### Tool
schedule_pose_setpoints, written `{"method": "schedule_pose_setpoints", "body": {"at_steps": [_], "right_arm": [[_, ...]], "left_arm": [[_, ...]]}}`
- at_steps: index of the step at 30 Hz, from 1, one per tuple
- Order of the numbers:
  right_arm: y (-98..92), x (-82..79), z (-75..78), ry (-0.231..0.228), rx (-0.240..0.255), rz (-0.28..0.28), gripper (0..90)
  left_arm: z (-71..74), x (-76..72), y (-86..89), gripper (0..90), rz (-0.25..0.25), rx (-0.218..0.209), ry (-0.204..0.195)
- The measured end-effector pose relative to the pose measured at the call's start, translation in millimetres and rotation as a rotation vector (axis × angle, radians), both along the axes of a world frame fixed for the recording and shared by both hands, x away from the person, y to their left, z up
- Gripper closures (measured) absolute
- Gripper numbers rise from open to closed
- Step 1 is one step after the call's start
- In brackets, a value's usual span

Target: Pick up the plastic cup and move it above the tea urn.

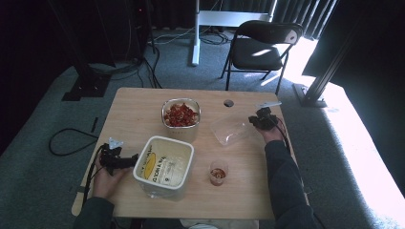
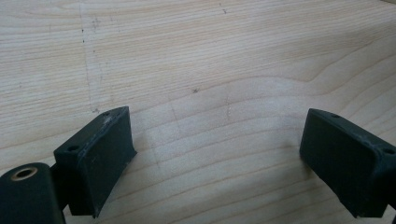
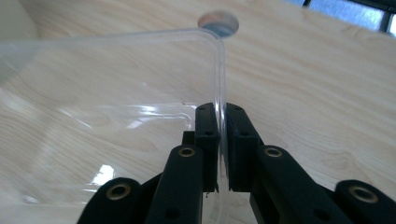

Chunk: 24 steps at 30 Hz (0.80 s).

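Jaws of the right gripper [image 3: 218, 154] pinch the rim of the clear lid [image 3: 107, 116] lying by the bowl of red pieces [image 1: 181, 115] (likely to lift it); the left gripper [image 2: 219, 163] waits unclenched beside the white tub [image 1: 164, 165].

Table [image 1: 143, 114] pale wood w/ fine grain lines. Clear tub [image 1: 229, 131], see-through, no tint. White bin [image 1: 165, 167] w/ yellow label mark. Glass dish [image 1: 181, 114] full of red bits. Small cup [image 1: 218, 172] clear, red inside. Both grippers black: left [image 1: 125, 161], right [image 1: 255, 121]. Chair [image 1: 262, 45] black. Floor [image 1: 43, 181] grey-green carpet.
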State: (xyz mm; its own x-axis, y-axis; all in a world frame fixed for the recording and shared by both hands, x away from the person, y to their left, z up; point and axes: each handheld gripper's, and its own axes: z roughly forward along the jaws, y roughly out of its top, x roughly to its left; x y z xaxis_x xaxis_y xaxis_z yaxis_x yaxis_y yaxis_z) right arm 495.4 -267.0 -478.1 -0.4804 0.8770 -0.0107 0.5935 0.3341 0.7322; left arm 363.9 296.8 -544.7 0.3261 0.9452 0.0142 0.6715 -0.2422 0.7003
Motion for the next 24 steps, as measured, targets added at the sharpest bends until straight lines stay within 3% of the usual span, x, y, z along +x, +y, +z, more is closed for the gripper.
{"method": "schedule_pose_setpoints", "body": {"at_steps": [7,14,24], "right_arm": [[-1.4,-15.4,24.7,-0.045,0.039,-0.007,87.2],[-0.4,-27.7,45.1,-0.077,0.029,-0.021,87.5],[12.1,-42.9,77.1,-0.107,0.061,0.019,87.6]], "left_arm": [[0.0,0.0,0.0,10.3,0.0,0.0,0.0],[0.0,0.0,0.0,10.3,0.0,0.0,0.0],[0.0,0.0,0.0,10.3,0.0,0.0,0.0]]}}
